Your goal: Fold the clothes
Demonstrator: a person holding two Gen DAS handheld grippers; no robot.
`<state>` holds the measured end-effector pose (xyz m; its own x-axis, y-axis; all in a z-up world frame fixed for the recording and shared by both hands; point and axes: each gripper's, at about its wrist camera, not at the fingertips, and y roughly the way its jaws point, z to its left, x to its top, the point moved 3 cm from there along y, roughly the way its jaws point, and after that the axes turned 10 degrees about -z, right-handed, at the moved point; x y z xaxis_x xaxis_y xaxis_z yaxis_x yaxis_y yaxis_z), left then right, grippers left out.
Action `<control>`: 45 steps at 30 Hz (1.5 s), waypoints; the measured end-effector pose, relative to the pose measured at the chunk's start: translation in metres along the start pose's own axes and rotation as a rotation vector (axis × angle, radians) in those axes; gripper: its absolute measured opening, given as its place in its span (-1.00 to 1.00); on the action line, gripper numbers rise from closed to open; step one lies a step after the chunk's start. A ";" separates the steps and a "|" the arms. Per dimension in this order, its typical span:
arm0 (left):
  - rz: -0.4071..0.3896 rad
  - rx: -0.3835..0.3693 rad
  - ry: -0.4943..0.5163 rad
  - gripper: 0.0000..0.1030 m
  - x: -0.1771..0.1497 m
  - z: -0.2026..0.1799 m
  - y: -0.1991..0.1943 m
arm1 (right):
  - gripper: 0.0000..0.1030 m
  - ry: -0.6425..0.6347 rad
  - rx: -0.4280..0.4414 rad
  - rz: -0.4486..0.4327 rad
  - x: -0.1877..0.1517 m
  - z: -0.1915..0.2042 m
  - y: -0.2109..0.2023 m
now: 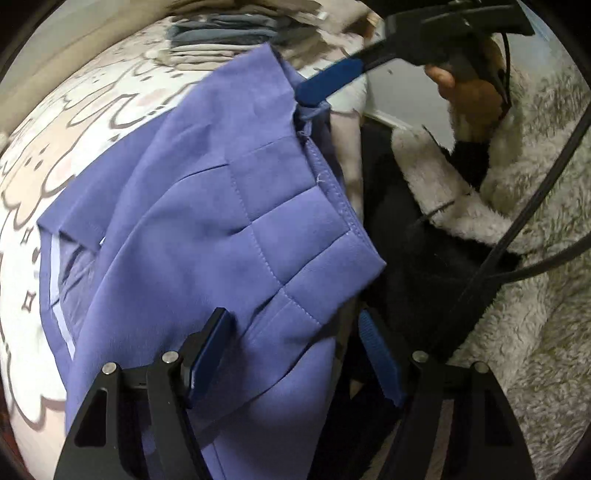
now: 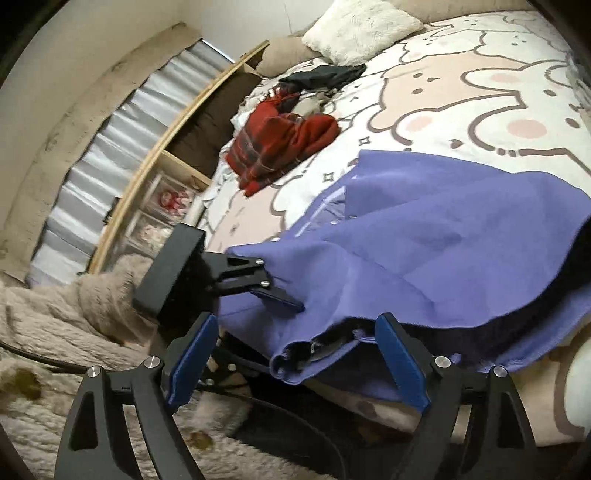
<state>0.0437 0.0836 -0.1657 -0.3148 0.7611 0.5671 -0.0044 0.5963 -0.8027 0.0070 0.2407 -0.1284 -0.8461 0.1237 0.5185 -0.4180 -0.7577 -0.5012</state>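
Observation:
A purple-blue garment [image 1: 207, 236] lies over the near edge of the bed and hangs partly off it; it also shows in the right wrist view [image 2: 424, 266]. My left gripper [image 1: 291, 354] is open, its jaws wide apart astride the garment's near hem. My right gripper [image 2: 295, 354] is open around the garment's hanging edge. From the left wrist view the right gripper's blue finger [image 1: 332, 83] touches the garment's far corner. From the right wrist view the left gripper [image 2: 273, 288] rests against the garment's left edge.
The bed has a cartoon-print cover [image 2: 480, 92]. A red plaid garment [image 2: 280, 144] and dark clothes [image 2: 325, 75] lie at its far side, with pillows [image 2: 362, 26]. A stack of folded clothes [image 1: 229, 37] lies on the bed. A fluffy robe [image 1: 535, 258] is at the right.

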 end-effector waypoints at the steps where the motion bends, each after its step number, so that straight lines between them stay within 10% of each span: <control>1: -0.011 0.008 -0.012 0.39 -0.001 0.001 -0.003 | 0.69 0.011 0.021 0.009 0.000 0.000 0.002; 8: -0.080 0.085 -0.033 0.39 -0.001 0.010 -0.021 | 0.45 0.117 0.073 0.095 -0.011 -0.002 0.019; 16: -0.154 0.166 -0.008 0.39 0.004 0.001 -0.037 | -0.70 0.089 0.058 0.204 -0.017 0.009 0.052; 21: -0.252 0.246 -0.004 0.39 0.013 -0.002 -0.057 | -0.75 0.141 0.119 0.150 0.014 0.018 0.051; 27: -0.393 0.366 -0.015 0.38 0.041 0.005 -0.083 | -0.76 0.167 0.180 0.079 0.050 0.031 0.031; 34: -0.390 0.368 -0.036 -0.56 0.056 0.009 -0.077 | -0.75 0.110 0.122 0.044 0.044 0.042 0.016; 41: -0.420 0.442 -0.178 -0.67 0.066 0.018 -0.080 | -0.69 0.090 0.009 -0.068 0.045 0.033 -0.023; 45: -0.508 0.552 -0.306 -0.67 0.066 0.041 -0.113 | 0.63 0.055 -0.152 -0.229 0.052 0.016 -0.075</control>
<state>-0.0151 0.0566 -0.0452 -0.3932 0.2798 0.8758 -0.6596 0.5777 -0.4807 -0.0004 0.2939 -0.0524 -0.7387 0.3183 0.5941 -0.6417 -0.6017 -0.4755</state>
